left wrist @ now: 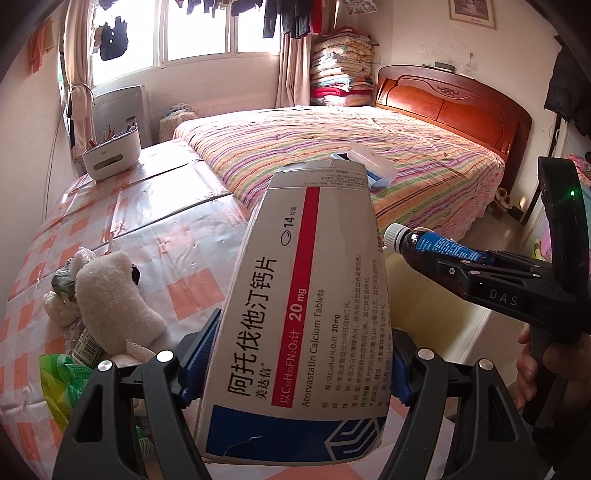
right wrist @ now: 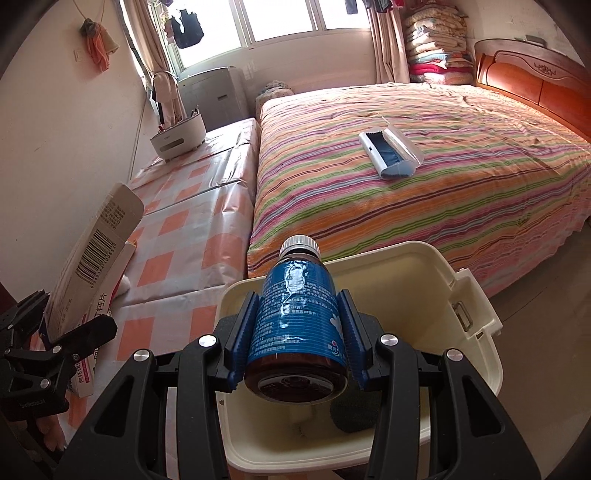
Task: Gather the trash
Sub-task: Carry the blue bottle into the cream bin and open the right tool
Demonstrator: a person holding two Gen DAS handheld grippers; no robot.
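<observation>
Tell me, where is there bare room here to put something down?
The checked tabletop lies bare between the white pen holder and the bin. The striped bed is free around the grey case. It is crowded at the table's near left corner, around the plush toy and crumpled wrappers.

Daylight enters through the window point(left wrist: 192, 33) ahead of me, which is overexposed to white. Glare streaks the plastic-covered desk point(left wrist: 155, 229) and the bottle point(right wrist: 295, 314) label. Both my fisheye views bend strongly, with dark vignetted corners; focus is sharp throughout.
</observation>
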